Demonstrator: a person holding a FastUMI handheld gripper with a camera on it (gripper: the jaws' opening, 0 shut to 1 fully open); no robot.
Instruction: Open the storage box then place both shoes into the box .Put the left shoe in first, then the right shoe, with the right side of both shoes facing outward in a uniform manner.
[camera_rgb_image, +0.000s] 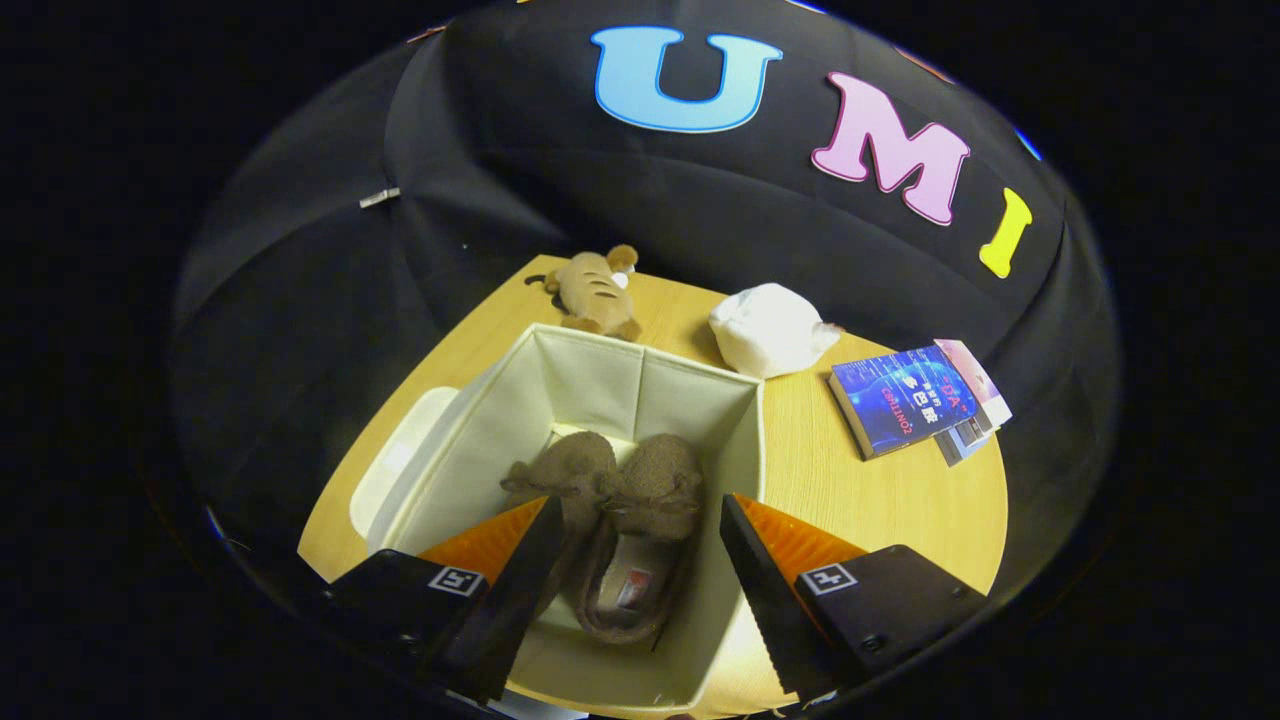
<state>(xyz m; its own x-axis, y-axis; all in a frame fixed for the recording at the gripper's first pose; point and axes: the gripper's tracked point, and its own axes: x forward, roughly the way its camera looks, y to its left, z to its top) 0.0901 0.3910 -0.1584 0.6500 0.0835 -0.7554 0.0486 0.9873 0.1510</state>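
Wooden table (900, 500) holds the open box (745, 440); both slippers (620, 520) lie inside at twelve o'clock of the gripper (635, 560), fingers apart, empty. Lowering might snag the box wall.

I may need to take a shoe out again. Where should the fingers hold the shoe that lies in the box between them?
Probably the heel rim of the brown shoe, coming from above: the fabric box walls it in, its opening faces up, and the open fingers stand over that end.
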